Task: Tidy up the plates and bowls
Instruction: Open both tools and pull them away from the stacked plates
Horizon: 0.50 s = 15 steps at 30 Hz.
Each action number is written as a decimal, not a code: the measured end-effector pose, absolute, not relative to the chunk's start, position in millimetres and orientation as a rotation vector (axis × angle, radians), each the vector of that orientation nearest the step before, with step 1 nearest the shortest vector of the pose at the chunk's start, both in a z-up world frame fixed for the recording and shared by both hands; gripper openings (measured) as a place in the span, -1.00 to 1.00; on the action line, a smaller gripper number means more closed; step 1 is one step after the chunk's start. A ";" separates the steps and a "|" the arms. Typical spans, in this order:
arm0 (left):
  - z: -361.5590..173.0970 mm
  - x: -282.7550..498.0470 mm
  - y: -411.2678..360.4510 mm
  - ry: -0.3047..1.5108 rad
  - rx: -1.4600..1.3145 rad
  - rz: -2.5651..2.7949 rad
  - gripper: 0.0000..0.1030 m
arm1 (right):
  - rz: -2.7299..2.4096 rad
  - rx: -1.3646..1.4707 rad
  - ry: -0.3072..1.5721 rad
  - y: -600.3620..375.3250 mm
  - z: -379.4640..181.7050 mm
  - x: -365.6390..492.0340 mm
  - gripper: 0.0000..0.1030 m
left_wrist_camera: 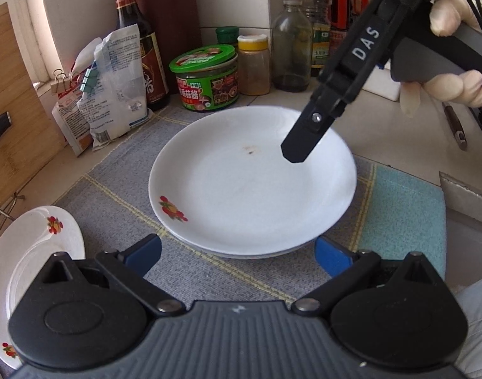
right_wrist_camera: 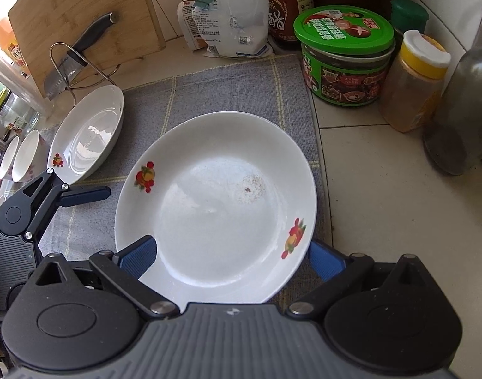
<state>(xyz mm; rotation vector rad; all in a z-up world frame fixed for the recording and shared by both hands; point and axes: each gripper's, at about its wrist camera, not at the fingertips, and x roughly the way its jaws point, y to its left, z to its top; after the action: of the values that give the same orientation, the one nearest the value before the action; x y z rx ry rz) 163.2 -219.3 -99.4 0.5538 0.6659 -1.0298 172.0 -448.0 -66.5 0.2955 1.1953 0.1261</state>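
We are keeping our left gripper [left_wrist_camera: 237,252] spread wide just short of the white fruit-print plate [left_wrist_camera: 250,183], which is lying on a second plate [left_wrist_camera: 209,249] on the grey checked mat [left_wrist_camera: 121,170]. Our right gripper [right_wrist_camera: 231,252] is hovering over the plate's rim, fingers [right_wrist_camera: 140,254] parted and gripping nothing. Another fruit-print plate [right_wrist_camera: 86,132] is leaning beside the wire rack [right_wrist_camera: 70,60].

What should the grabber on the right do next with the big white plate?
Probably draw the right gripper back off the top plate. Its fingers are spread wide on either side of the near rim, gripping nothing, and the plate already lies on another plate on the grey mat.
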 end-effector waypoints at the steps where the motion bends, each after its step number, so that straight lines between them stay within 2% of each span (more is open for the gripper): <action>1: -97.4 162.8 -217.8 0.660 0.543 -1.025 0.99 | 0.137 0.286 1.186 -446.5 -64.3 170.7 1.00; 15: -68.7 139.9 -175.2 0.597 0.360 -0.749 0.99 | 0.134 0.006 0.936 -404.1 -38.3 152.3 1.00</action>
<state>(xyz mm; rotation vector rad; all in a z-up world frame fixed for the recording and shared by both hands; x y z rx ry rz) 139.9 -175.2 -68.7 0.3597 0.5975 -0.7485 152.3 -404.1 -38.3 0.0057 0.9364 0.1343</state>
